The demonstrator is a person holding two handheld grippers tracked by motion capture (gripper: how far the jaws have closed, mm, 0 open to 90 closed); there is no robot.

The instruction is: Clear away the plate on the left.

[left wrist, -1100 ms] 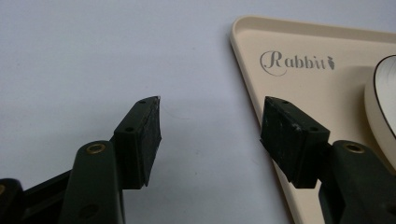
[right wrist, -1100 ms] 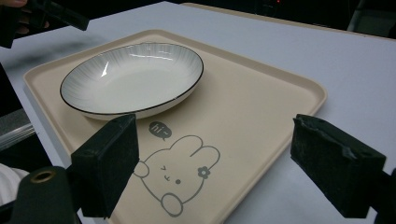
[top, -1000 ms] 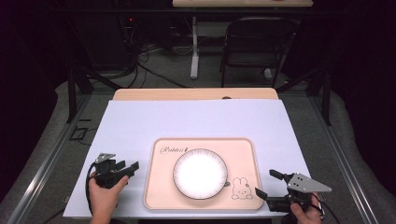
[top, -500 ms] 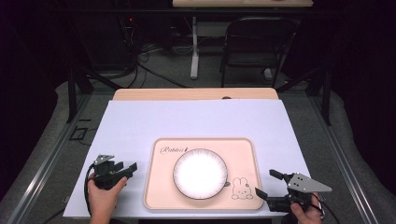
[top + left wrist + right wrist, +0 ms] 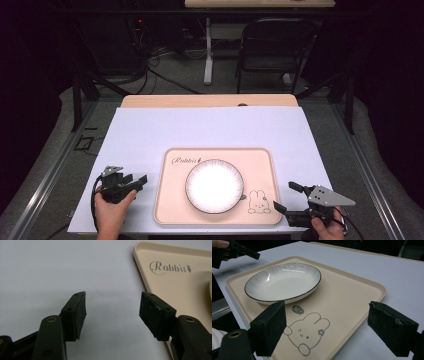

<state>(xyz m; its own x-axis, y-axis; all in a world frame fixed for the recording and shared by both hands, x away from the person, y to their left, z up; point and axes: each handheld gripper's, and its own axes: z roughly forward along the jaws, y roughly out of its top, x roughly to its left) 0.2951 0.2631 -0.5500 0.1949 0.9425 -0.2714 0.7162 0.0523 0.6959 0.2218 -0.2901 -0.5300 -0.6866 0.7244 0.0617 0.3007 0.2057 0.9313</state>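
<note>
Seen from above, my left tongs (image 5: 136, 181) hover low over the white tabletop (image 5: 210, 132), just beside the left edge of a cream serving tray (image 5: 172, 210). Their jaws stand well apart and hold nothing; in the left gripper view the left tongs (image 5: 112, 308) frame bare tabletop, with the tray's corner and its printed word "Rabbit" (image 5: 170, 267) at the right, and the right-hand jaw just over the tray's rim.

My right tongs (image 5: 287, 197) sit at the tray's near right corner, jaws spread wide and empty. In the right gripper view the right tongs (image 5: 325, 322) bracket that corner of the tray (image 5: 352, 290), one jaw over the tray and the other over the tabletop beyond its edge.

On the tray rests one shallow white plate (image 5: 215, 185) with a dark rim and fine grey ribbing around its wall. It lies flat near the middle of the tray, apart from both tongs, and its bowl is bare. The right gripper view shows the plate (image 5: 283, 281) toward the tray's far side, with a line-drawn rabbit (image 5: 308, 333) and a small "hi~" speech bubble (image 5: 298, 310) printed on the tray floor between the plate and my jaws. From above, the same rabbit (image 5: 257, 201) lies just right of the plate.
</note>
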